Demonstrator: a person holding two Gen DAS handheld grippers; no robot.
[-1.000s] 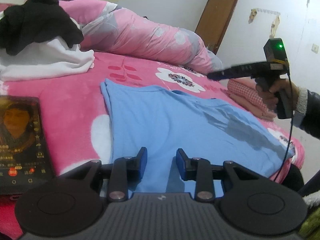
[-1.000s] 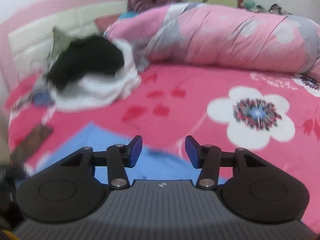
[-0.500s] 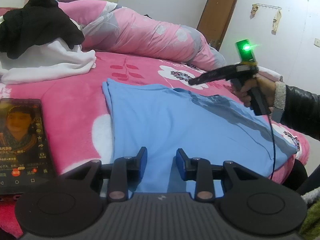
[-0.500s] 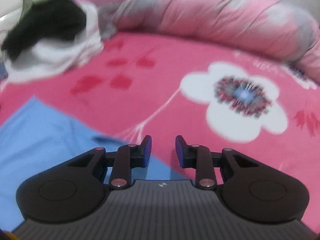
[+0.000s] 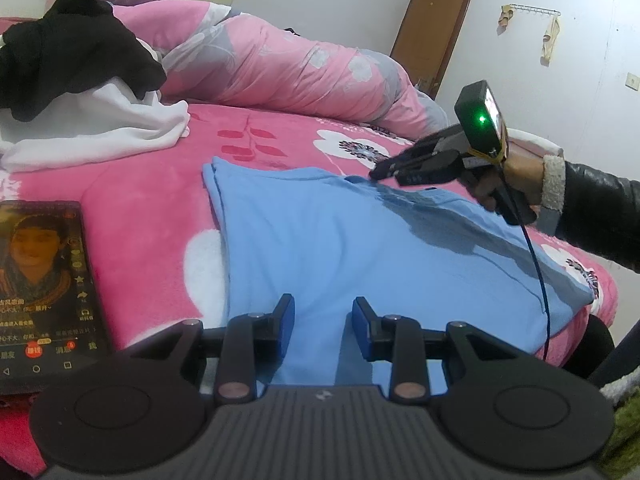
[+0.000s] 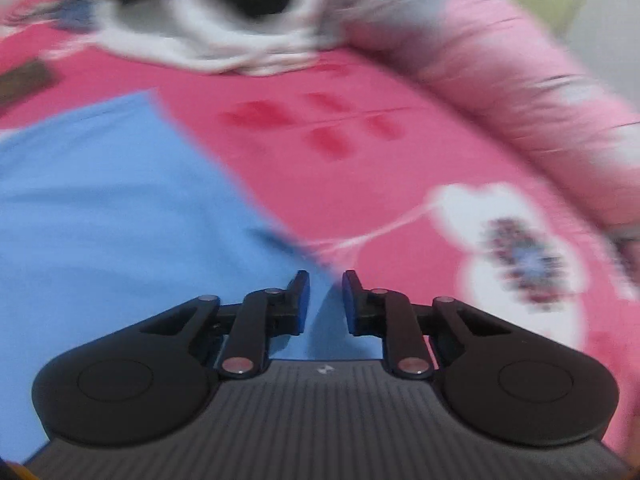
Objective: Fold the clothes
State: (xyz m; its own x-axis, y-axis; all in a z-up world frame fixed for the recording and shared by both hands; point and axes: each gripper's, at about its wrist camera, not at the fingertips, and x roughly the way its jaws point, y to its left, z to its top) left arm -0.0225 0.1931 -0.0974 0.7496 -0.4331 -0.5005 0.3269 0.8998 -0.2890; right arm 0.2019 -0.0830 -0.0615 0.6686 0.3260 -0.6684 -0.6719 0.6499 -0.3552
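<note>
Blue T-shirt flat on bed. Left tongs parted, empty, over near hem. Right tongs closing at far edge (nothing pinched yet).

A shirt lies on the bed, phone left, clothes pile behind.

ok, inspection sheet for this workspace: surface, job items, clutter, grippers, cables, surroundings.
Surface: pink flowered blanket on a bed.
Job's things: blue shirt spread flat.
Clutter: phone lit, left of shirt; black garment on white garment; pink quilt behind.
Grippers: left hand-held gripper open over shirt's near edge; right hand-held gripper closing over shirt's far edge, no grip seen.
Cables: blue cable hanging across shirt.
Surroundings: brown door, white wall, hook rail.
</note>
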